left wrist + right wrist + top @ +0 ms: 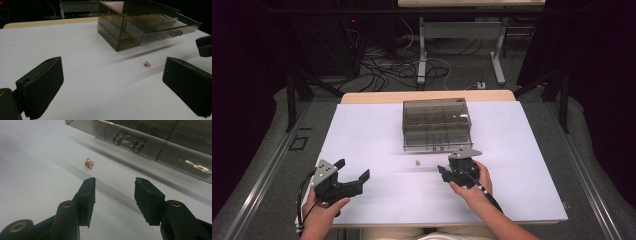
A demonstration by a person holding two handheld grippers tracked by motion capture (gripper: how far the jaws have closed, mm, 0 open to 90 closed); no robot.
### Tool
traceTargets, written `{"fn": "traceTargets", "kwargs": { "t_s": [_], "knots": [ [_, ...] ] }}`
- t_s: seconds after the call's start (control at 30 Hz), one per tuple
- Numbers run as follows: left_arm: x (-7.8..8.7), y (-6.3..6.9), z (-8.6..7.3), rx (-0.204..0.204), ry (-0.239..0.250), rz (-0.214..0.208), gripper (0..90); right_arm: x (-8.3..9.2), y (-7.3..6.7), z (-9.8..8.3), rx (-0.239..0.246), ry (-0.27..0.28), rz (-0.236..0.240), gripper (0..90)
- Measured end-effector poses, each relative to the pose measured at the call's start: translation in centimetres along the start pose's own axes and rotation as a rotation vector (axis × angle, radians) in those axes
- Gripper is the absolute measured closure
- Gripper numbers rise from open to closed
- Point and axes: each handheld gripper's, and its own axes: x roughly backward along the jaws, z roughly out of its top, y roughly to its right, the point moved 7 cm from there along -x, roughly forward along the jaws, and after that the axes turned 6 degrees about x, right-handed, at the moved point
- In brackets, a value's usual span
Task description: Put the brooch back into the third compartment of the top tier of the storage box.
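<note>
At the near left of the white tabletop (377, 200) the left claw (353, 170) is held by the person's left hand (323, 210), and its jaws are seen wide apart with nothing between them; in the left gripper view only bare tabletop and the objects farther off are seen between the two black pads. At the near right the right claw (443, 172) is held by the right hand (472, 187), low over the surface, and it is pointed toward the left and far side. Its jaws are partly open and nothing is gripped by them; in the right gripper view a clear gap is seen between the pads, and the tabletop is visible through it. A small gold trinket (88, 163) is found just beyond the right claw, a little to the left of its line, lying on the tabletop and touched by nothing. In the high view it is placed between the two claws, nearer to the right one. Farther away, at the middle of the tabletop, a smoky transparent drawer box (437, 122) is standing, and its lower drawer (172, 30) is pulled out toward the near side. The trinket is lying near the front of this drawer, but apart from it.
</note>
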Motion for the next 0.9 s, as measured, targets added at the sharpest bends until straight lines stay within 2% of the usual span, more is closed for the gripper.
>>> {"fn": "traceTargets", "kwargs": {
  "t_s": [0.03, 0.27, 0.47, 0.9],
  "knots": [
    [0.0, 0.1, 0.0, 0.006, 0.0, -0.002, 3.5, -0.4, -0.2, 0.0, 0.02, -0.004, 0.0, 53.0],
    [0.0, 0.1, 0.0, 0.004, 0.0, -0.005, 3.5, -1.7, -1.4, 0.2, 0.049, -0.027, 0.02, 54.4],
    [0.0, 0.1, 0.0, 0.004, -0.002, -0.007, 3.6, -2.7, -2.0, 0.5, 0.051, -0.01, 0.034, 56.5],
    [-0.1, 0.1, 0.0, 0.005, -0.001, -0.009, 3.7, -5.1, -3.3, 0.9, 0.088, -0.031, 0.043, 61.9]
  ]
}}
